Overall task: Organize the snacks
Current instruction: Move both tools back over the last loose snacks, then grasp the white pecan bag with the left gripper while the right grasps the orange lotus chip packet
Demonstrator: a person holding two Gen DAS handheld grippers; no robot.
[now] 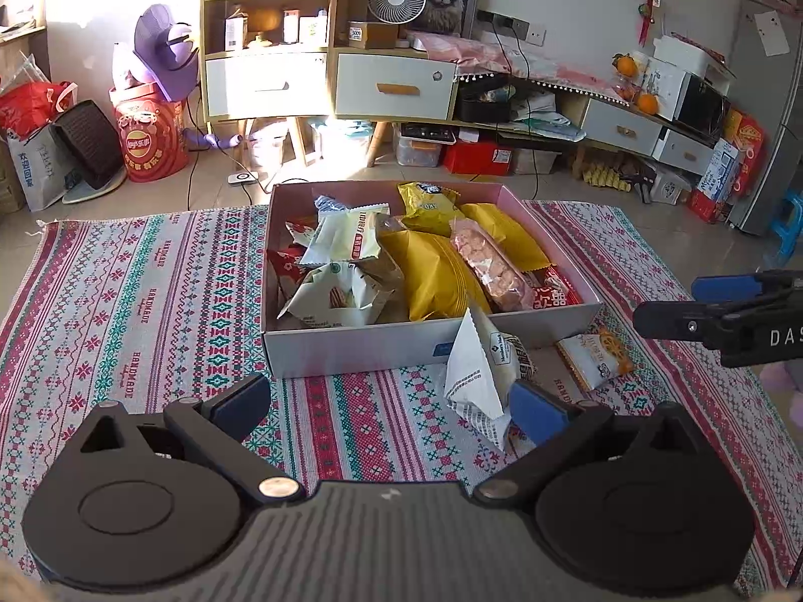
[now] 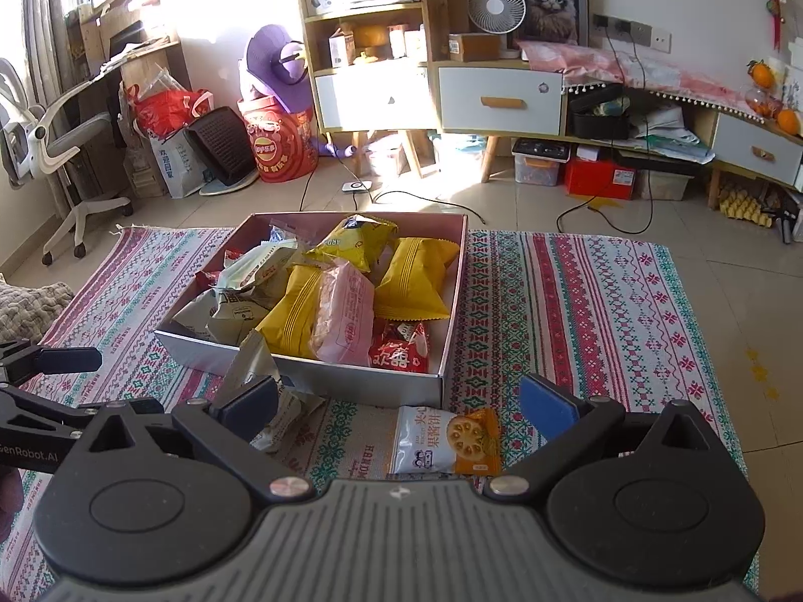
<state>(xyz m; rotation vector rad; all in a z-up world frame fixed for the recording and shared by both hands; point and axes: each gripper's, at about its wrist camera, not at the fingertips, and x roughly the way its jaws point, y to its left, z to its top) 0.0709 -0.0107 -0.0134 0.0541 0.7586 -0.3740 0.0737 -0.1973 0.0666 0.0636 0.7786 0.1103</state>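
A shallow cardboard box (image 1: 351, 346) on the patterned cloth holds several snack packets, yellow, pink, white and red; it also shows in the right wrist view (image 2: 321, 379). A white crumpled packet (image 1: 474, 376) leans on the box's front wall, by the right finger of my open left gripper (image 1: 391, 404); it shows in the right wrist view (image 2: 281, 414) too. A white-and-orange biscuit packet (image 2: 446, 441) lies flat on the cloth between the fingers of my open right gripper (image 2: 401, 404), and it shows in the left wrist view (image 1: 597, 358). Neither gripper holds anything.
The patterned cloth (image 1: 150, 301) covers the floor around the box. My right gripper shows at the right edge of the left wrist view (image 1: 727, 316). Behind stand shelves with drawers (image 2: 497, 95), a red Lay's bucket (image 2: 281, 145), bags, cables and an office chair (image 2: 55, 140).
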